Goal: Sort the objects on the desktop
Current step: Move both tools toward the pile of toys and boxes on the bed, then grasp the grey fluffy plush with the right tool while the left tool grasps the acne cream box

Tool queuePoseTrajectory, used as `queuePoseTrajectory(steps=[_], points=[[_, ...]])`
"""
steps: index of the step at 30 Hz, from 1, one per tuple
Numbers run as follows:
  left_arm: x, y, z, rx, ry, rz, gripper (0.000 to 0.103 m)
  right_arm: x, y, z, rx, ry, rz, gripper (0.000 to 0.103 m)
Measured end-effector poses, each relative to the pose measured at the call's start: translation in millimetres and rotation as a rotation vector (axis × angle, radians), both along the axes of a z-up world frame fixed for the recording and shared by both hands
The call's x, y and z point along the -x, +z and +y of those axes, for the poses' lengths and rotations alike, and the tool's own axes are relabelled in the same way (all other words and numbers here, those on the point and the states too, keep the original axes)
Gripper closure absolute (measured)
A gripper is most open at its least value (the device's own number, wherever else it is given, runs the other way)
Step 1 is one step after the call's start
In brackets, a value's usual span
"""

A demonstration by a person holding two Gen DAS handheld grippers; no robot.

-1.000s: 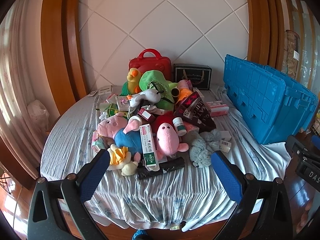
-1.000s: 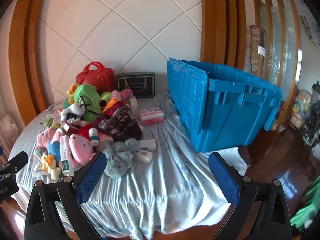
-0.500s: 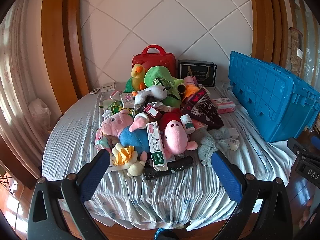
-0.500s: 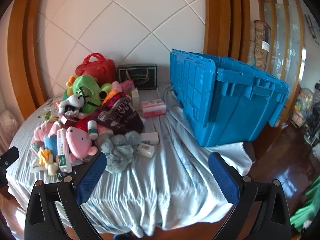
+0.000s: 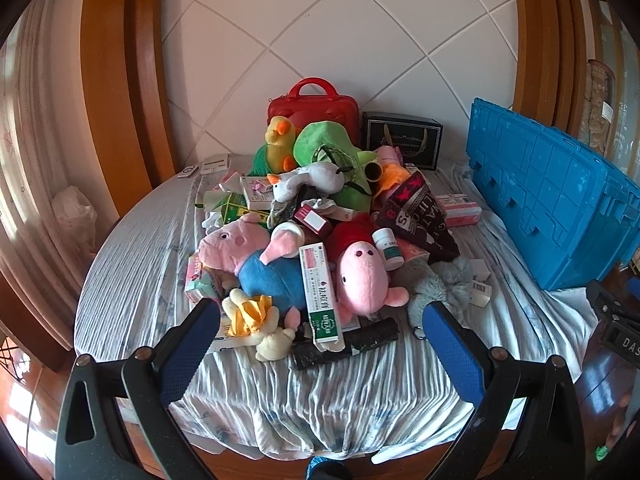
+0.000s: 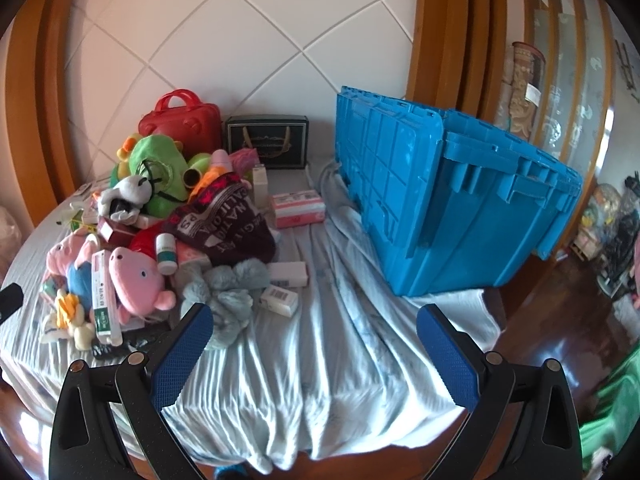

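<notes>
Left gripper (image 5: 320,332) nearer the toy pile (image 5: 316,248), right gripper (image 6: 310,334) too — both wide open, empty

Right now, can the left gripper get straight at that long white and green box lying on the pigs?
Probably yes. The left gripper is open, and the long white and green box lies on top of the pile's near edge, uncovered, between the blue-bodied pig and pink pig.

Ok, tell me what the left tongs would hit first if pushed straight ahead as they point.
Likely the long white-and-green box lying across the plush pigs, at the pile's near edge. The left tongs are open and centred on it; depth is uncertain, so the black roll below might come first.
</notes>
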State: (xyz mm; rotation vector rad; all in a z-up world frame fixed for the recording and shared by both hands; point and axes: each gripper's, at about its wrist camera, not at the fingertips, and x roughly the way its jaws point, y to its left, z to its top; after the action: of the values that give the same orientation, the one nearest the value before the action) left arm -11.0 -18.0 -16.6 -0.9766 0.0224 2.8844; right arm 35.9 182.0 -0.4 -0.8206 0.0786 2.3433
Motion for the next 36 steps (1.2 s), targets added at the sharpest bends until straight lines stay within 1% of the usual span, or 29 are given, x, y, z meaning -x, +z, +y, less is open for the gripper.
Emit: queuePoseTrajectory(steps=[2,4,7,9,11,15,17,19,21,24,28,32,34,35,36], points=[[4,-5,-14,0.017,0.031,-0.002,0.000,-2,-1,4,0.005,-0.016,0.007,0.000],[10,-13,-29,0.041,0.061,-0.021,0.000,-2,-5,10,0.013,-0.026,0.000,0.000],[19,-28,-51,0.063,0.113,-0.066,0.000,2,-18,24,0.031,-0.046,-0.042,0.000],[25,-38,-65,0.066,0.147,-0.091,0.000,5,-28,32,0.048,-0.071,-0.067,0.000],[31,-48,-74,0.069,0.169,-0.109,0.000,8,-38,39,0.066,-0.073,-0.088,0.000],[44,-69,-88,0.078,0.206,-0.152,0.000,20,-56,48,0.102,-0.063,-0.122,0.000],[52,-79,-90,0.068,0.212,-0.185,0.000,28,-64,50,0.112,-0.053,-0.139,0.000],[61,-88,-84,0.046,0.196,-0.210,0.000,38,-71,49,0.120,-0.040,-0.157,0.000],[70,-94,-70,0.043,0.161,-0.212,0.000,47,-77,49,0.131,-0.024,-0.168,0.000],[89,-106,-41,0.061,0.105,-0.209,0.000,65,-88,52,0.166,0.011,-0.185,0.000],[113,-122,-5,0.047,0.023,-0.228,0.000,83,-103,58,0.216,0.019,-0.208,0.000],[138,-143,20,0.052,-0.035,-0.278,0.000,99,-114,62,0.285,0.052,-0.201,0.000],[149,-152,25,0.038,-0.063,-0.304,0.004,108,-118,62,0.291,0.071,-0.211,0.000],[151,-155,27,0.029,-0.075,-0.313,0.009,112,-120,61,0.288,0.078,-0.216,0.000],[154,-157,28,0.015,-0.097,-0.321,0.021,117,-122,61,0.286,0.083,-0.220,0.000]])
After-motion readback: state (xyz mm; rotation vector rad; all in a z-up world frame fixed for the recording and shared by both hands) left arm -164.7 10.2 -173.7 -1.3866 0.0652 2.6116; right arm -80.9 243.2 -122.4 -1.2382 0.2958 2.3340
